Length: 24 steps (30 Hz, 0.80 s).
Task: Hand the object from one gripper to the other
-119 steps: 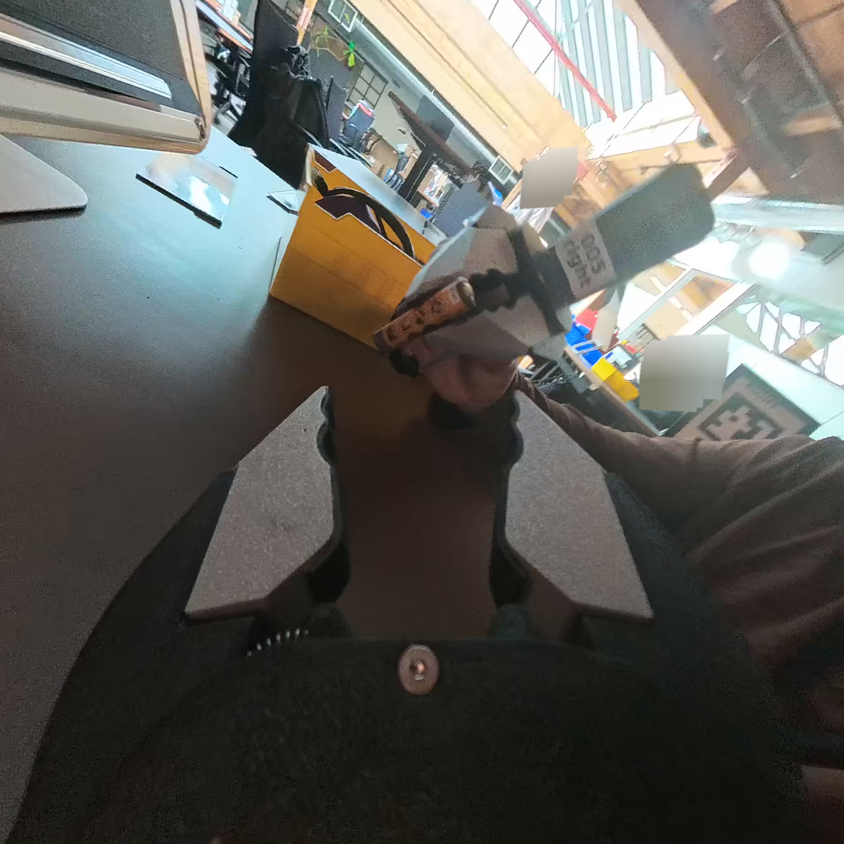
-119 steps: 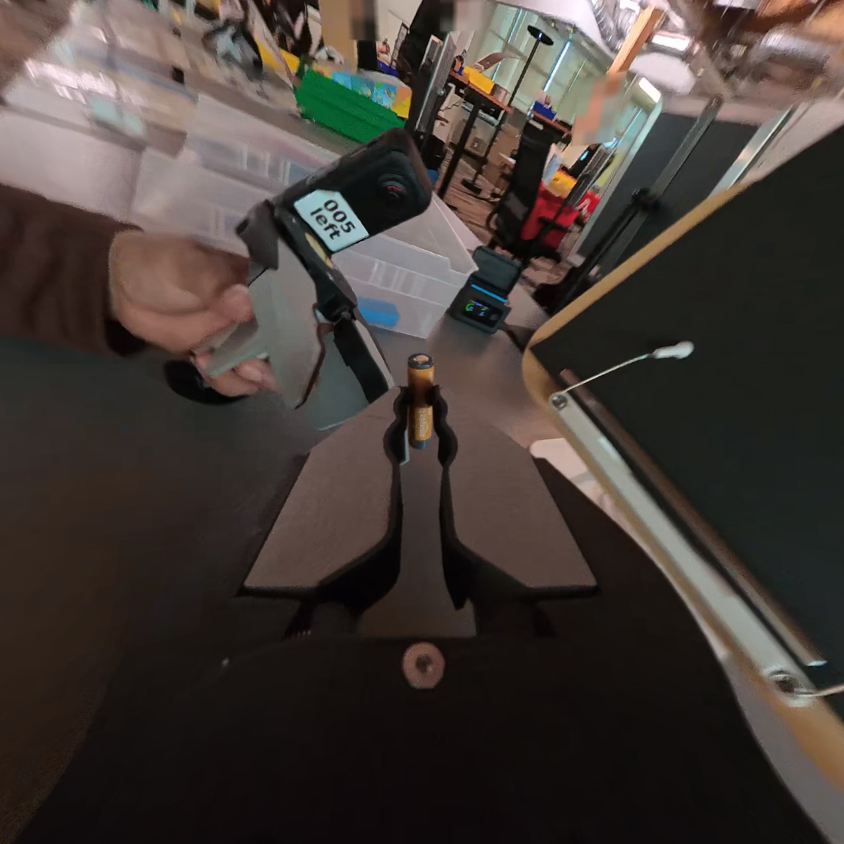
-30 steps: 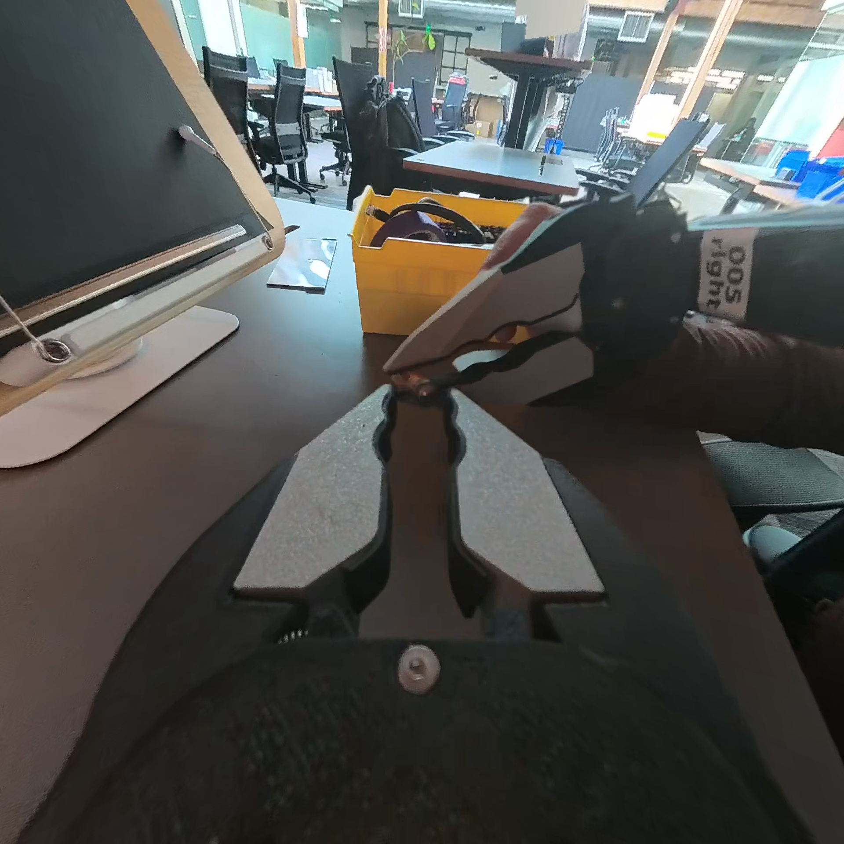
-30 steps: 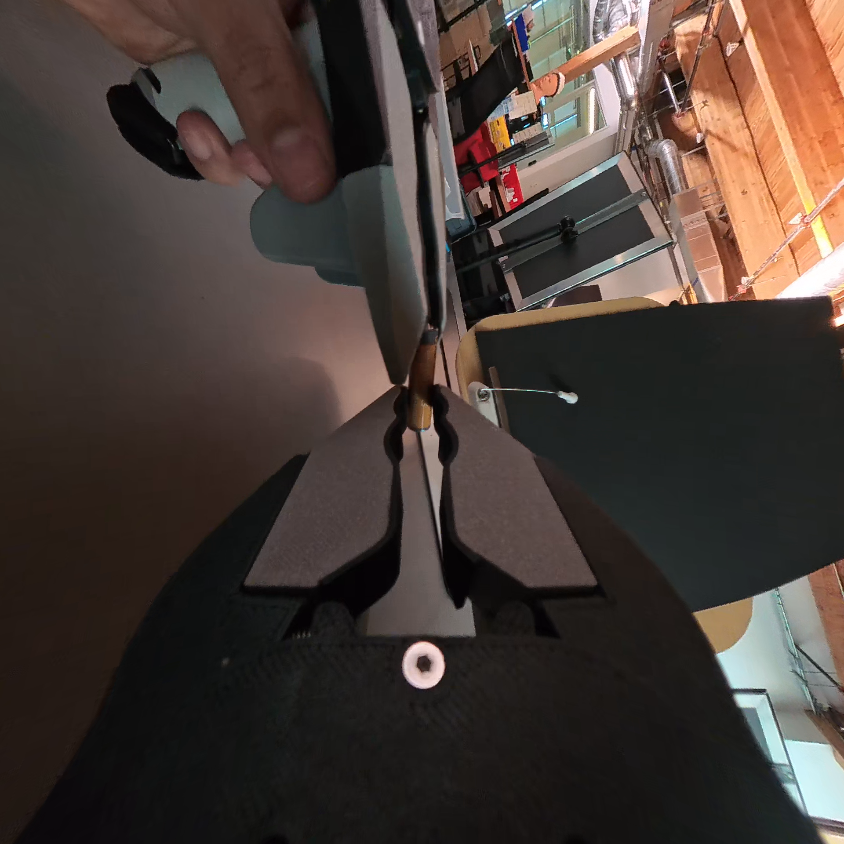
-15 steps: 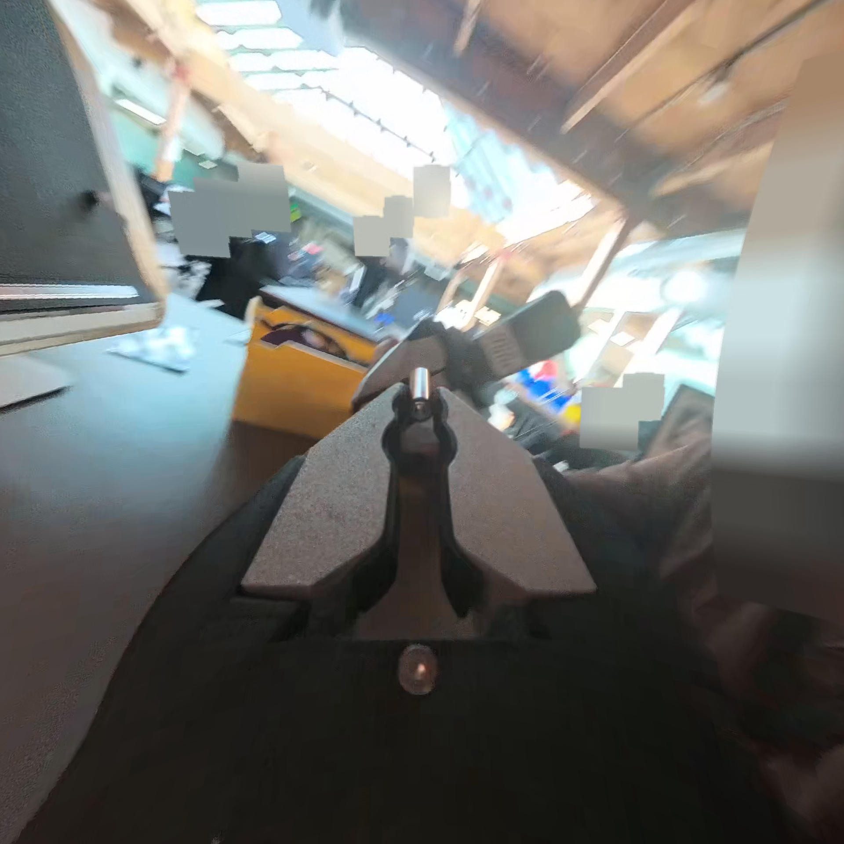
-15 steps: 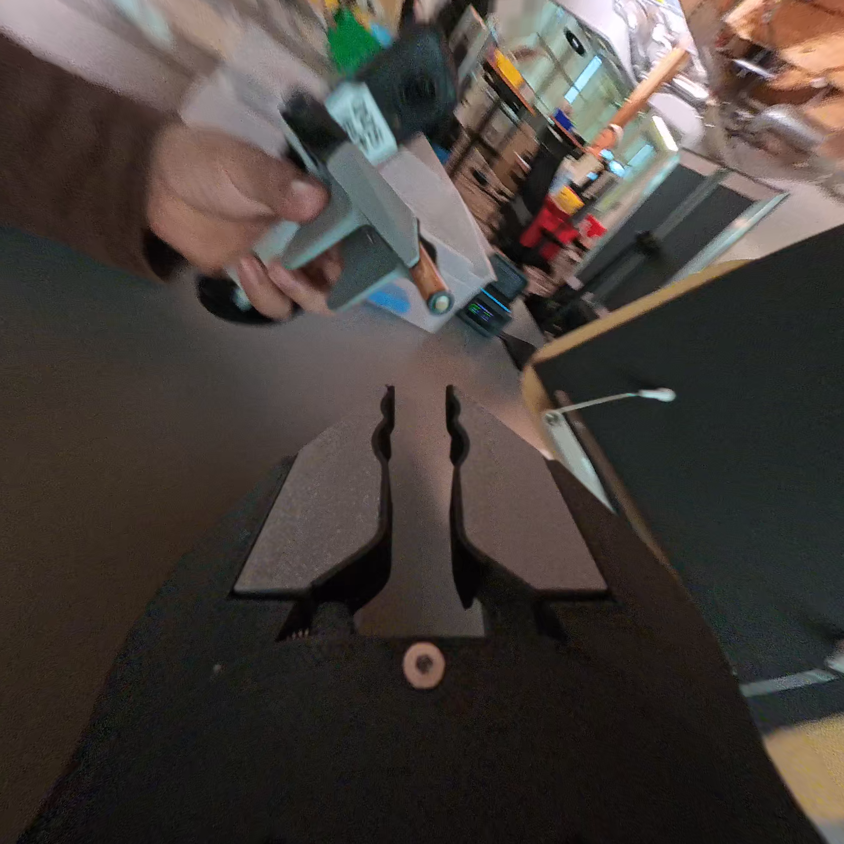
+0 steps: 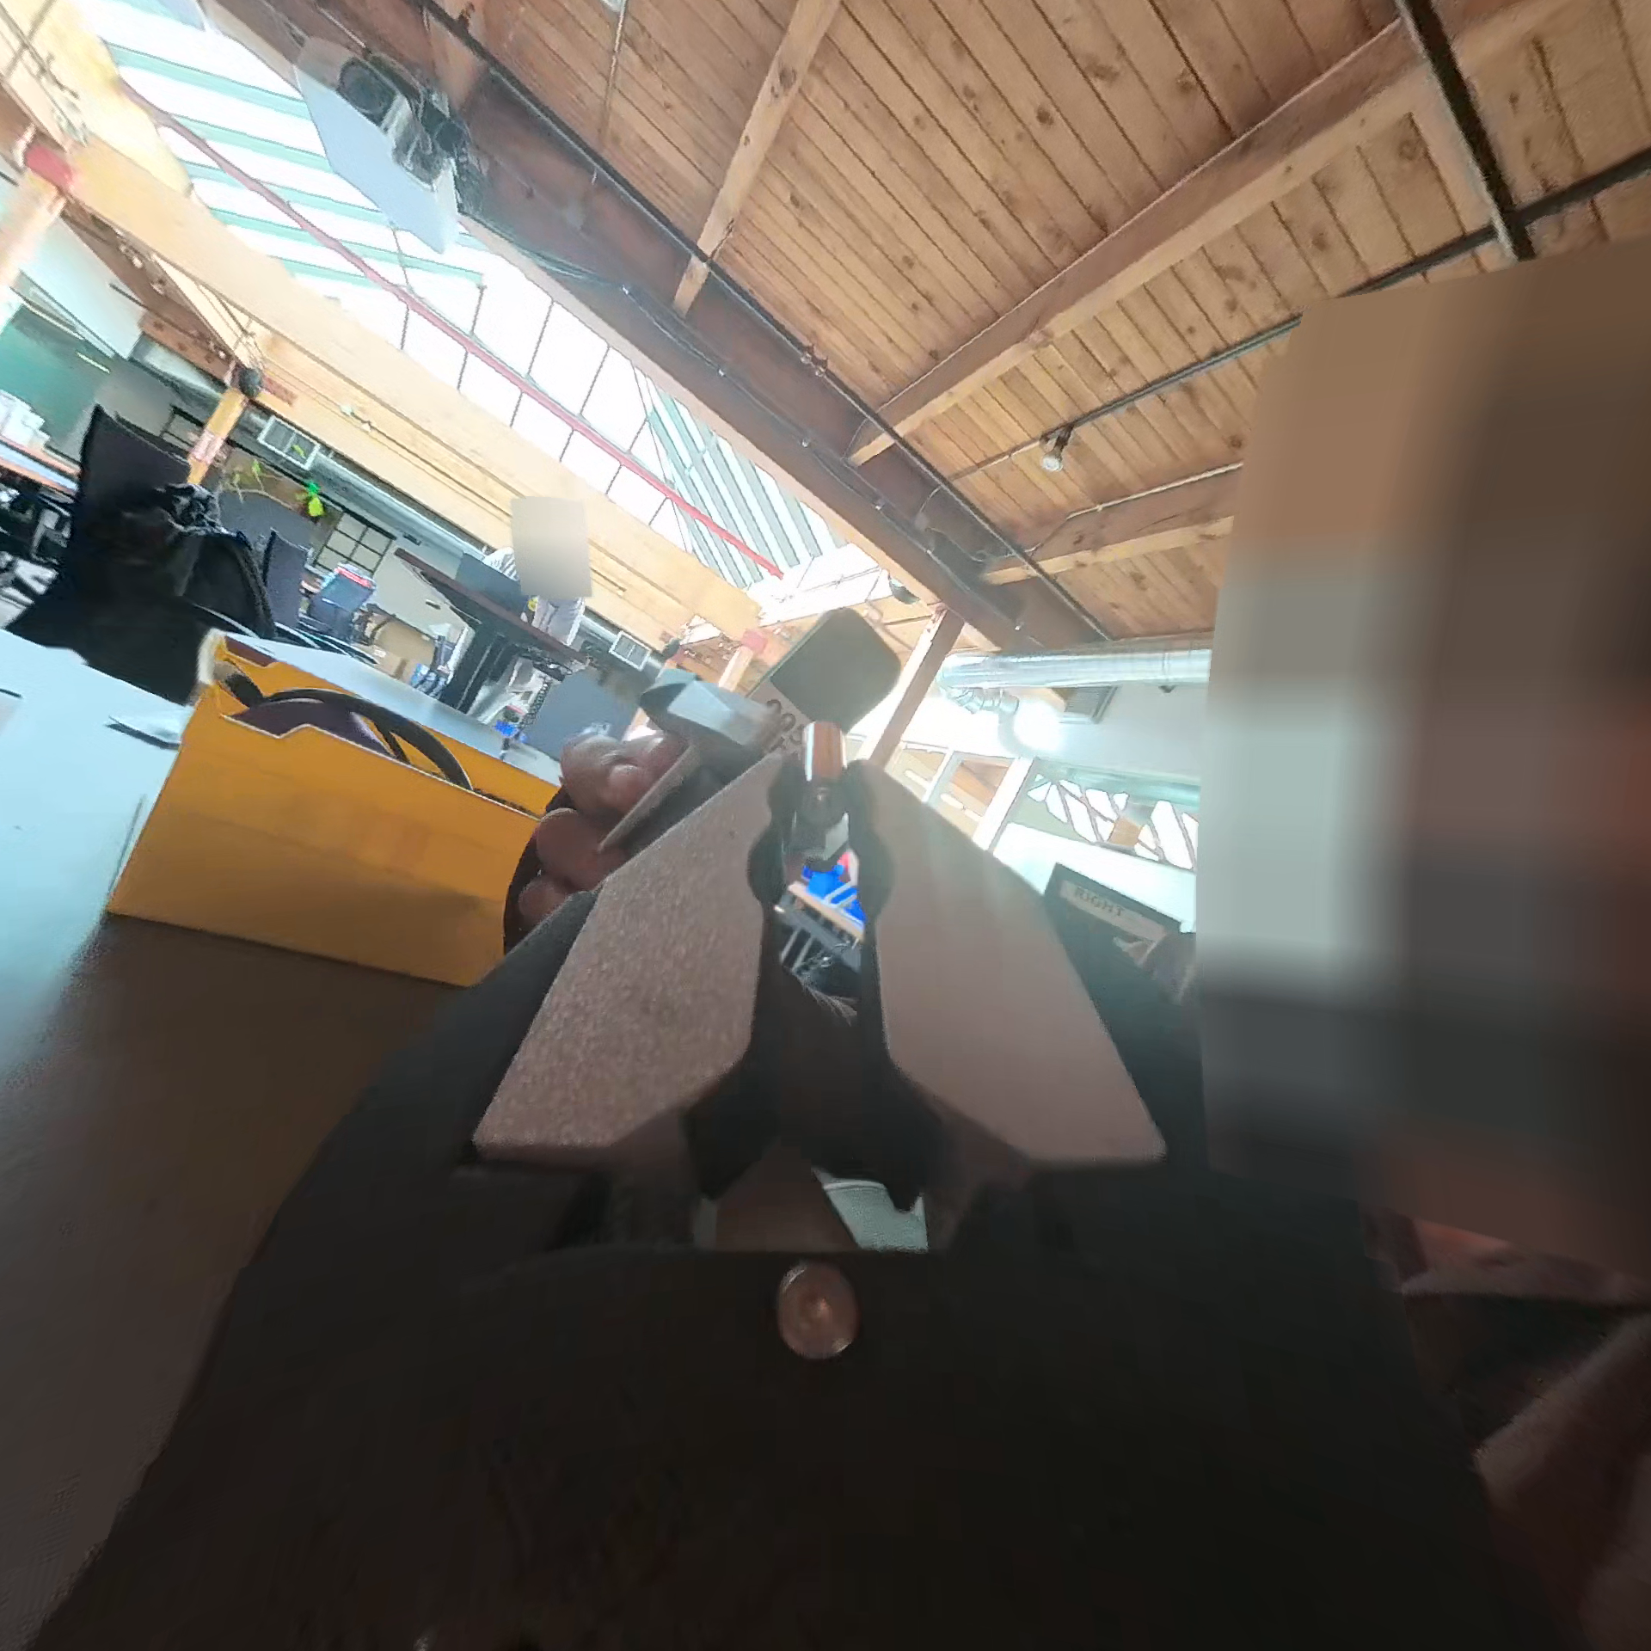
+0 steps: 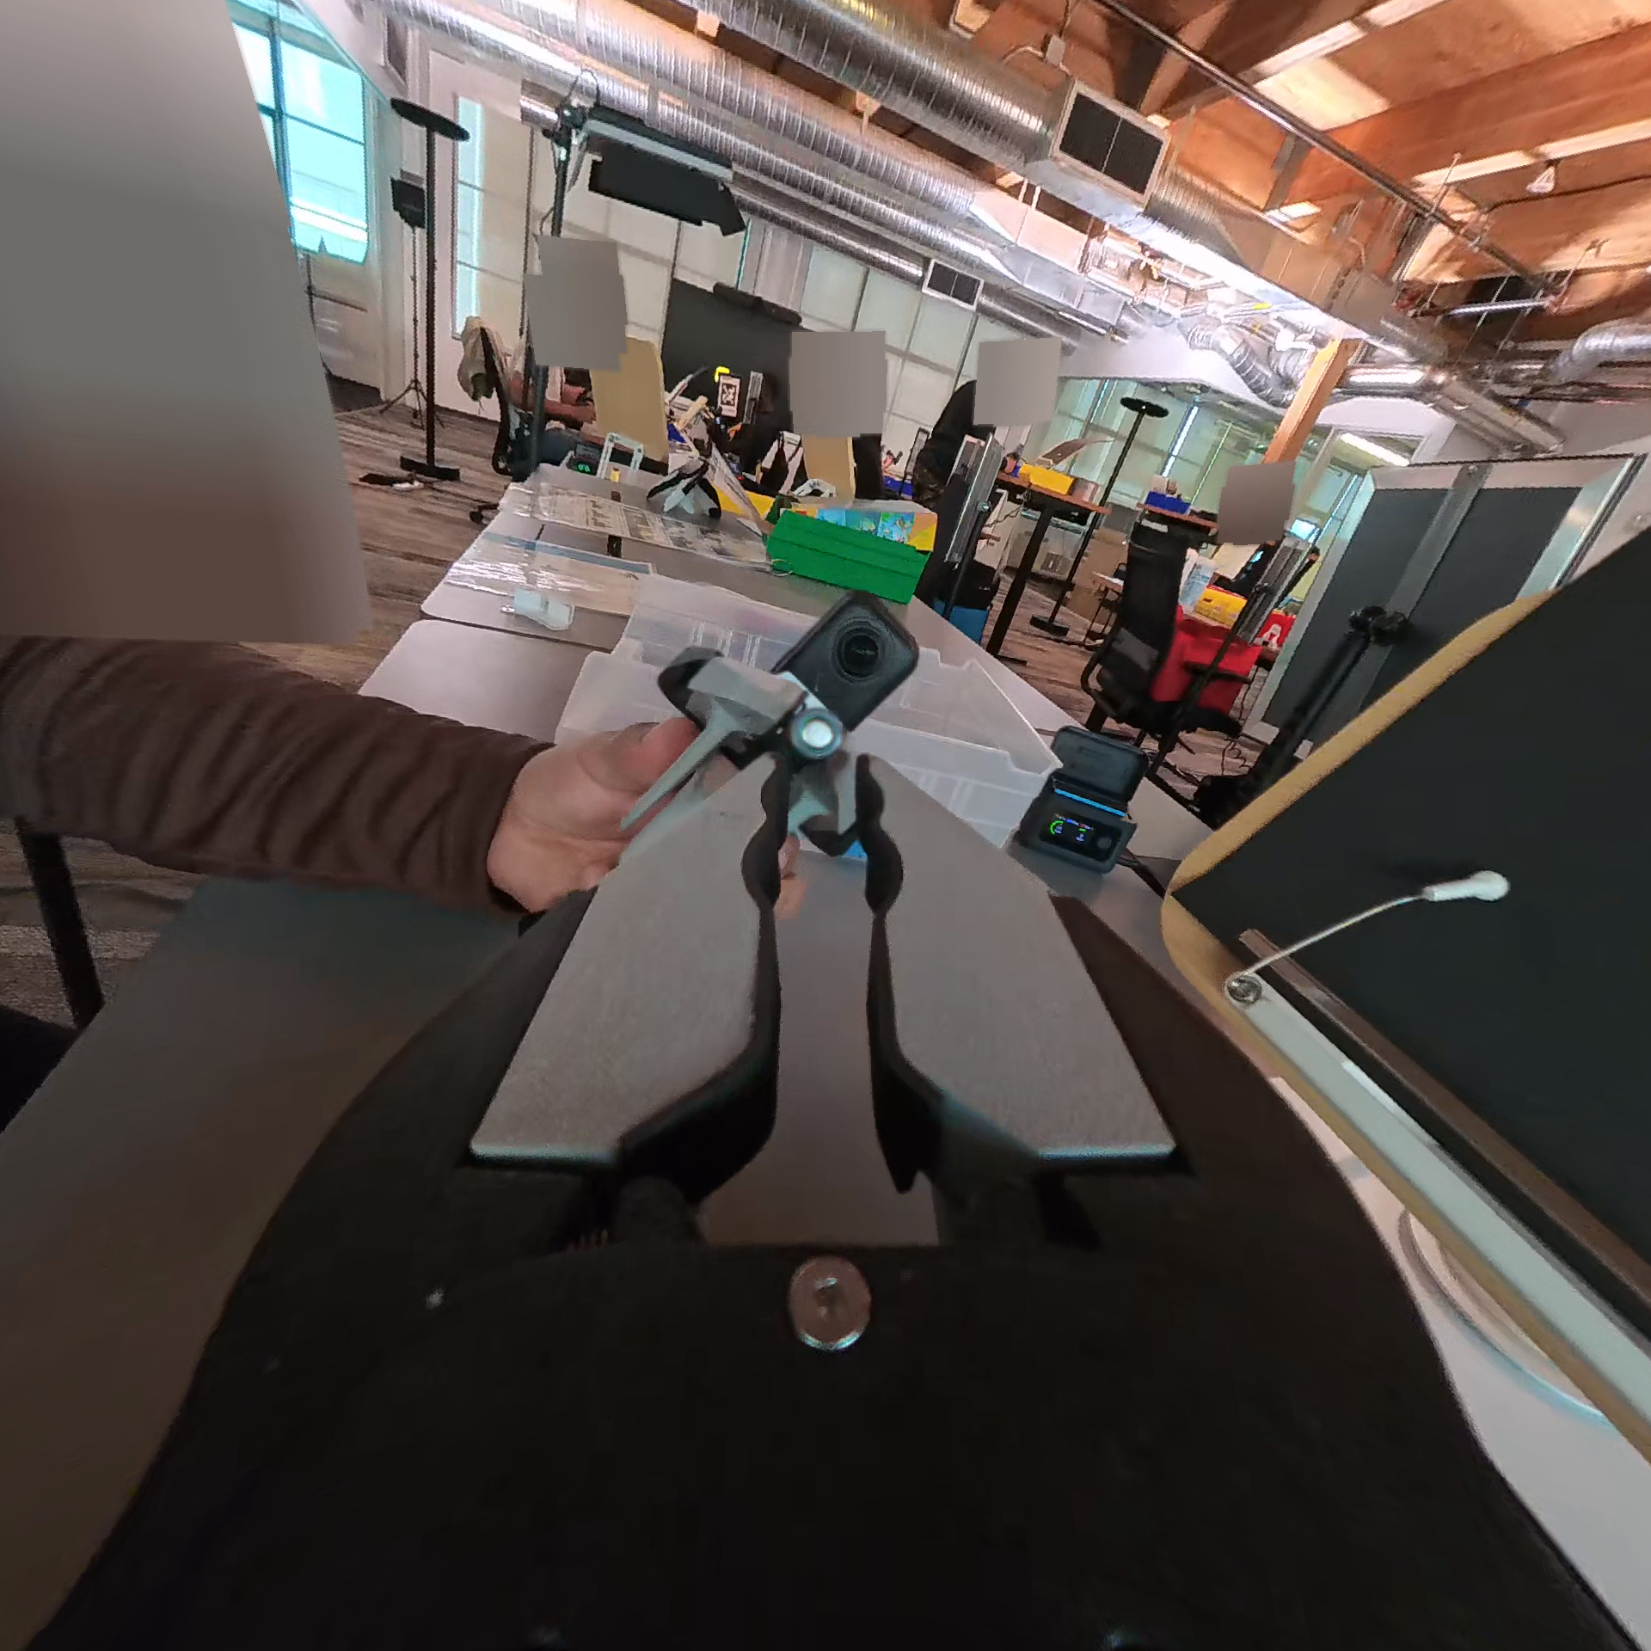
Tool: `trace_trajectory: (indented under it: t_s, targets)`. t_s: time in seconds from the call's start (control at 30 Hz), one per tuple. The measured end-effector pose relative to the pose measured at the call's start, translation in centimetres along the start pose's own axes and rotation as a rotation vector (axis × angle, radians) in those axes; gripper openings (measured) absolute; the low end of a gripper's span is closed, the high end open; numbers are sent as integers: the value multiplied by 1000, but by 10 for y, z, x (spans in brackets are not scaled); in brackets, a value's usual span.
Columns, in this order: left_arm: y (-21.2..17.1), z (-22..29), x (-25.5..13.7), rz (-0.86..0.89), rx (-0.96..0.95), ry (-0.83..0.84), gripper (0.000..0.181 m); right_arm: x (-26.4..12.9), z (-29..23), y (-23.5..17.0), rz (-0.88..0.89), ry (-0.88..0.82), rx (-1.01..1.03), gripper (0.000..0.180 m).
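Observation:
An orange-and-black battery (image 7: 820, 749) stands upright between the tips of my left gripper (image 7: 817, 791), which is shut on it. In the right wrist view the left gripper (image 8: 808, 759) is held by a hand and points at the camera, with the battery's silver end (image 8: 817, 734) facing me. My right gripper (image 8: 819, 791) is open and empty, its tips just below and in front of the battery. In the left wrist view the right gripper's grey body (image 7: 701, 710) shows behind my left finger, its tips hidden.
A yellow bin (image 7: 295, 831) stands on the dark table (image 7: 179, 1117) to the left. A black board on a stand (image 8: 1474, 804) rises at the right. Clear plastic boxes (image 8: 947, 715) and a small charger (image 8: 1081, 804) lie beyond the grippers. The tips of both grippers are at nearly the same place.
One second ago both grippers held the battery. The right gripper has let go and opened. The left gripper has drawn back with the battery and tilted upward; the two now face each other.

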<state>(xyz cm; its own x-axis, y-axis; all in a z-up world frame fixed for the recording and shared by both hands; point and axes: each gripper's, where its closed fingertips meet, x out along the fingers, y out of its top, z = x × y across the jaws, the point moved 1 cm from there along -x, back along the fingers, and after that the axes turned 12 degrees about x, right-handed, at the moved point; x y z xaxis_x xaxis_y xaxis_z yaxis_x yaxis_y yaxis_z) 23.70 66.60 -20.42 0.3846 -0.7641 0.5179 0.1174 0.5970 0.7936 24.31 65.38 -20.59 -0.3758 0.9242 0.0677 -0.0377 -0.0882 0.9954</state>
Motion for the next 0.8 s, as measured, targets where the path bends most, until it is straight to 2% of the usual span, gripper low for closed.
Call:
trace_trajectory:
  t_s: [0.03,0.43,0.5,0.57,0.67,0.73,0.8]
  targets:
    - [0,-1,-1,2,-13,1,7,0,-1,-1,-6,4,-9,8]
    - [-7,-2,1,-24,-82,-15,7,2,-4,-2,-37,-13,-60,8]
    - [-9,-10,-1,-62,-56,42,10,1,1,-6,-81,-29,-49,7]
    - [-15,-26,-10,-183,61,191,12,-3,15,-13,-146,-94,-49,7]
    - [-31,-49,-31,-494,339,428,20,-12,38,-39,-332,-185,2,6]
    - [-42,-55,-40,-664,498,500,26,-18,45,-61,-455,-180,120,6]
    - [-47,-55,-40,-753,627,516,37,-22,43,-75,-540,-139,243,7]
